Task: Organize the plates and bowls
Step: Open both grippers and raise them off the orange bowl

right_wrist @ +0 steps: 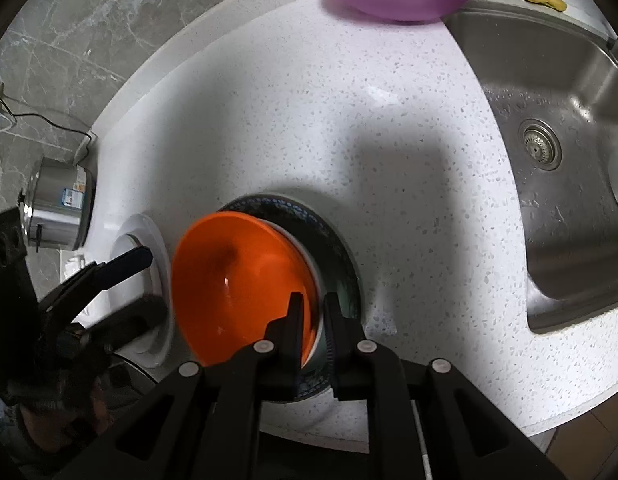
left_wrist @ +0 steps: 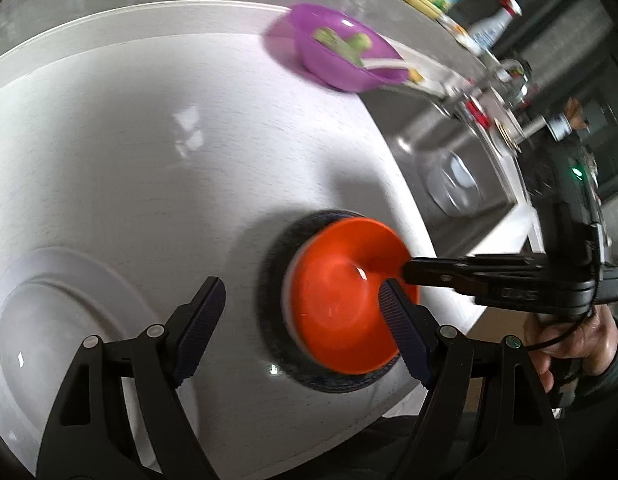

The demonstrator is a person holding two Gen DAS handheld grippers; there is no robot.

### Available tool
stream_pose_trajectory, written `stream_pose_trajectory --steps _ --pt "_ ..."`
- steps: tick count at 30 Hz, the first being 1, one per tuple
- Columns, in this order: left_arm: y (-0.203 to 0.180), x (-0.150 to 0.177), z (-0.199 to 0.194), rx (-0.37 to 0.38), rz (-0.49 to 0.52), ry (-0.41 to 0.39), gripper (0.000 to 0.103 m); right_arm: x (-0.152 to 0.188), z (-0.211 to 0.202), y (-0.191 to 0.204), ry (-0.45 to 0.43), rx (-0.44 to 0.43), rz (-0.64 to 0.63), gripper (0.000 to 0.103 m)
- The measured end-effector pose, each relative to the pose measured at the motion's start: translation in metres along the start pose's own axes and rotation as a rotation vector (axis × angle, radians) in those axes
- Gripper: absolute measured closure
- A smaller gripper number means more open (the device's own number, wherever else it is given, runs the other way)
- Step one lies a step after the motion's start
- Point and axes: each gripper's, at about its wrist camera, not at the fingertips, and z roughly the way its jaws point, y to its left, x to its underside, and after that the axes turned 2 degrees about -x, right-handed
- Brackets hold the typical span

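**newbie:** So the orange bowl sits nested in a white one on the dark patterned plate, near the counter edge by the sink. What now?

**stackfan:** The right gripper has its jaws straddling the bowl's near rim, only slightly parted; I can't tell if it's actually pinching. The left gripper hangs wide open, holding nothing. I'd let go cleanly and lift straight up so the stack doesn't tilt. The white plate looks like the next pick.

The left gripper, low in its own view, points steeply down with its jaws spread wide and nothing between them. The right gripper, bottom centre of its view, has jaws parted narrowly. A hand grips its handle at lower right.
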Motion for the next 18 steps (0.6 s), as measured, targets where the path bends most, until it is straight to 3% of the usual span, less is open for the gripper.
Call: stream_pose_trajectory --steps 1,3,6,8,13,15,18 --pt "0.005 0.001 -0.003 -0.014 -0.016 -0.005 0.025 0.0 -0.005 0.0 -0.008 -0.02 0.0 0.077" --pt "0.013 0.005 -0.009 -0.039 -0.044 -0.012 0.025 0.0 -0.019 -0.001 -0.033 -0.063 0.003 0.046" --pt "0.028 0.015 -0.016 -0.079 -0.089 -0.019 0.025 0.001 -0.044 -0.005 -0.095 -0.113 -0.023 0.029" --pt "0.036 0.023 -0.016 -0.102 -0.114 -0.01 0.025 0.002 -0.057 -0.01 -0.132 -0.12 -0.056 0.026" --pt "0.037 0.04 -0.007 -0.144 -0.154 0.001 0.025 -0.003 -0.058 -0.036 -0.143 -0.068 -0.101 0.031" --pt "0.033 0.043 0.001 -0.184 -0.143 0.003 0.025 -0.005 -0.052 -0.042 -0.135 -0.056 -0.127 0.05" --pt "0.031 0.045 0.013 -0.196 -0.142 0.021 0.029 -0.009 -0.033 -0.055 -0.07 -0.069 -0.13 0.065"
